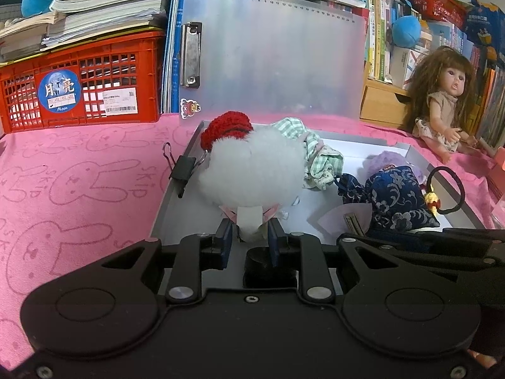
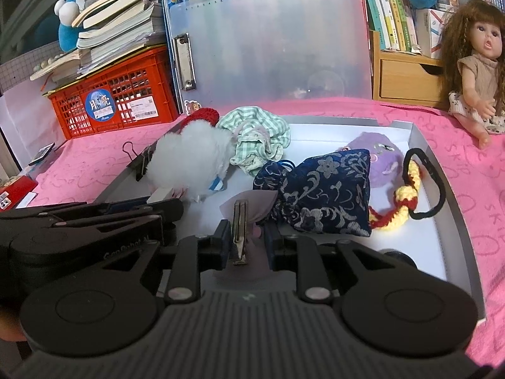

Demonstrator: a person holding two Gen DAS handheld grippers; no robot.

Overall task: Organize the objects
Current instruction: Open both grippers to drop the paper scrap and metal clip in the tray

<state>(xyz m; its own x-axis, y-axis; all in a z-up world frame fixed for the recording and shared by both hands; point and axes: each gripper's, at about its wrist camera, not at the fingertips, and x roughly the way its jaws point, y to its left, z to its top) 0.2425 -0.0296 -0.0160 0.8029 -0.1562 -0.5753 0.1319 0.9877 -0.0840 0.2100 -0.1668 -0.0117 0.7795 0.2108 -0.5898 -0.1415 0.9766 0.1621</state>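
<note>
My left gripper (image 1: 250, 242): pinching the white fabric tag (image 1: 249, 221) at the base of a fluffy white plush toy with a red crocheted cap (image 1: 252, 164); jaws nearly pressed together on it.

My right gripper (image 2: 246, 240): jaws parted, a slim metal hair clip on a pale lilac card (image 2: 240, 224) standing between them against the left pad; the right pad stands clear of it. I judge the clip no longer gripped.

Landmark: shallow white tray with grey rim (image 2: 454, 189), lying on the pink rabbit-print cloth over the surface (image 1: 79, 173).
- Plush toy: in the tray, left side, beside a black binder clip (image 1: 181, 165) fastened on the left rim.
- Crumpled green-checked cloth (image 2: 258, 139): in the tray, far side, touching the plush.
- Navy brocade pouch with floral pattern (image 2: 325, 195): mid-tray, its edge over the lilac card.
- Small purple fuzzy toy (image 2: 382, 161): behind the pouch.
- Black hair elastic with yellow-and-red crochet charm (image 2: 407, 189): near the right rim.
- Long-haired doll in a beige dress (image 2: 476, 72): outside the tray, beyond its far right corner.

Handling note: I would set the plush down fully before letting the tag go, and draw the right gripper straight back so neither pad drags the clip or pouch.
</note>
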